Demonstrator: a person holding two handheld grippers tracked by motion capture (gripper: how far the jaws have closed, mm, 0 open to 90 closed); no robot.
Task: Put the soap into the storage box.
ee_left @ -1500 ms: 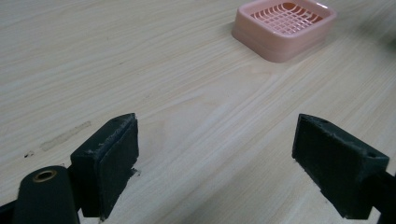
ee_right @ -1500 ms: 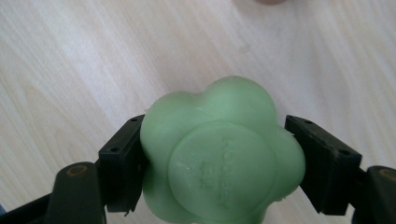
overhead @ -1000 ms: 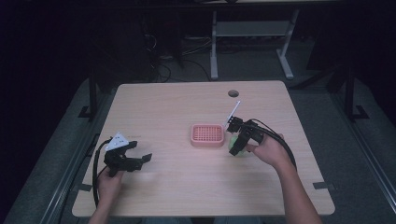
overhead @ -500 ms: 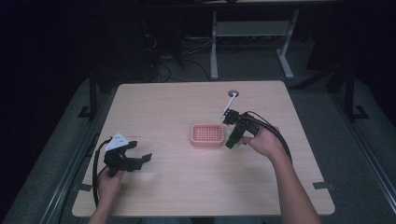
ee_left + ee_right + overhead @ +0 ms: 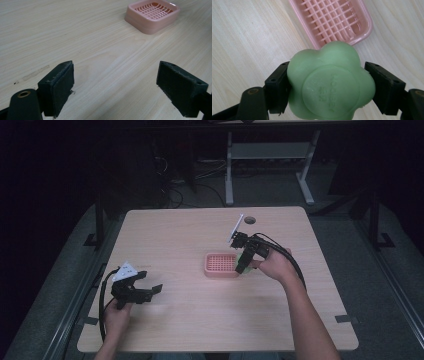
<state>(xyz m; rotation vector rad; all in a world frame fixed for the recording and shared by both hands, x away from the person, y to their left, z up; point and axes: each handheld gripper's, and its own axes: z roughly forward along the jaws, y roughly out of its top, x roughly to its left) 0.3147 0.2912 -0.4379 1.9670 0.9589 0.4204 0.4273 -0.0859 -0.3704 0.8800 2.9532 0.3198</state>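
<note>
A green flower-shaped soap point(image 5: 330, 81) sits clamped between the two black jaws of my right gripper point(image 5: 329, 83), lifted off the wood. Just beyond it lies a pink soap dish point(image 5: 332, 21) with a grid floor. From above, the right gripper point(image 5: 246, 259) hovers at the right edge of the pink soap dish point(image 5: 221, 265), and a bit of the green soap point(image 5: 246, 256) peeks out. My left gripper point(image 5: 145, 291) rests low at the table's front left, jaws wide apart. Its own view shows the left gripper point(image 5: 115, 87) holding nothing, with the pink dish point(image 5: 152, 15) far off.
The light wooden table point(image 5: 200, 235) has a round cable hole point(image 5: 249, 220) near its back edge. A black cable point(image 5: 287, 255) trails from the right gripper over the person's forearm. Dark floor and a white desk frame point(image 5: 270, 155) lie behind the table.
The right gripper has carried the green soap up and toward the left, from the table beside the dish to the dish's right edge. The left gripper has stayed put.
</note>
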